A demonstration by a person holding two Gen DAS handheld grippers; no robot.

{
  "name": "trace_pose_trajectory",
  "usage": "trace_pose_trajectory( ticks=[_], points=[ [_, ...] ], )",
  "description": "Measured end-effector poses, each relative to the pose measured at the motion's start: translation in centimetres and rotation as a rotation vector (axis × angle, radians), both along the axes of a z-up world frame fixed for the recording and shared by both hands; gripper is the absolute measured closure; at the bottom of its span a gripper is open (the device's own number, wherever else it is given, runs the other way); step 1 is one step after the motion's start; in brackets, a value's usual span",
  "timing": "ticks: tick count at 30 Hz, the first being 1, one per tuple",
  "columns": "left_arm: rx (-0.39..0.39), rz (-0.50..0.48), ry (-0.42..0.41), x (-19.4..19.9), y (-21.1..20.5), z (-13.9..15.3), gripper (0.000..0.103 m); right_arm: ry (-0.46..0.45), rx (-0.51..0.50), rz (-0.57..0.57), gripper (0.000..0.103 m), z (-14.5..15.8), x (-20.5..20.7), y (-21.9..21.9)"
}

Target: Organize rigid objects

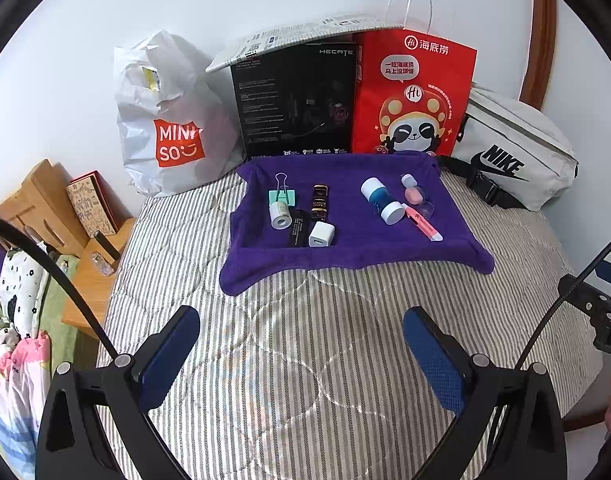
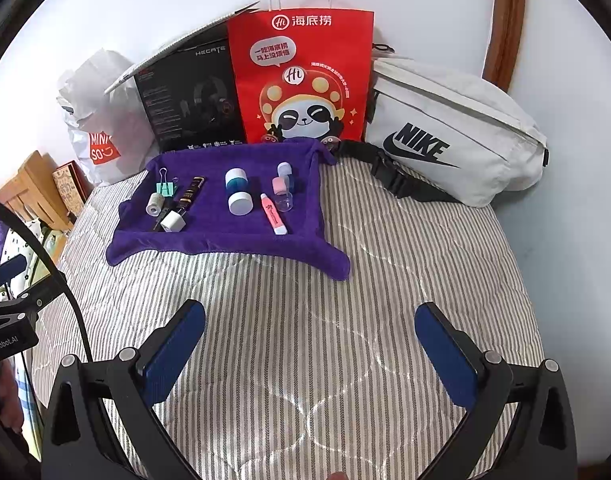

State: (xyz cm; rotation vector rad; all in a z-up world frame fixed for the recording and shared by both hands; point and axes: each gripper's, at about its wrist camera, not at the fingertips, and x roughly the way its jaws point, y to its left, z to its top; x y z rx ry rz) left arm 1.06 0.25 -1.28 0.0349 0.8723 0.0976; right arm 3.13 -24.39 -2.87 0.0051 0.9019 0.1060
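A purple towel (image 1: pixel 357 248) (image 2: pixel 225 240) lies on the striped bed and bears several small items: a green binder clip (image 1: pixel 282 196) (image 2: pixel 165 188), a white roll (image 1: pixel 280 215), a white charger cube (image 1: pixel 321 235) (image 2: pixel 172 223), a dark tube (image 1: pixel 318 202) (image 2: pixel 189 194), a blue-and-white jar (image 1: pixel 379 200) (image 2: pixel 237 190), a pink highlighter (image 1: pixel 422 222) (image 2: pixel 274 214) and a small pink-capped bottle (image 1: pixel 413 194) (image 2: pixel 281 190). My left gripper (image 1: pixel 301 354) is open and empty above the bedding, short of the towel. My right gripper (image 2: pixel 309 352) is open and empty too.
Behind the towel stand a white Miniso bag (image 1: pixel 165 120), a black Hecate box (image 1: pixel 297 100), a red paper bag (image 2: pixel 301 76) and a white Nike waist bag (image 2: pixel 453 132). A wooden bedside stand (image 1: pixel 57 216) is at the left. The striped bedding (image 2: pixel 305 300) spreads between grippers and towel.
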Motion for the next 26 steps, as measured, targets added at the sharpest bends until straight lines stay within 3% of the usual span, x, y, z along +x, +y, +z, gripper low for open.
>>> trace_pose_trajectory(
  ticks=[26],
  points=[
    [-0.001,0.004,-0.012,0.63,0.58,-0.24,0.000,0.007,-0.003,0.003,0.000,-0.09,0.41,0.30]
  ],
)
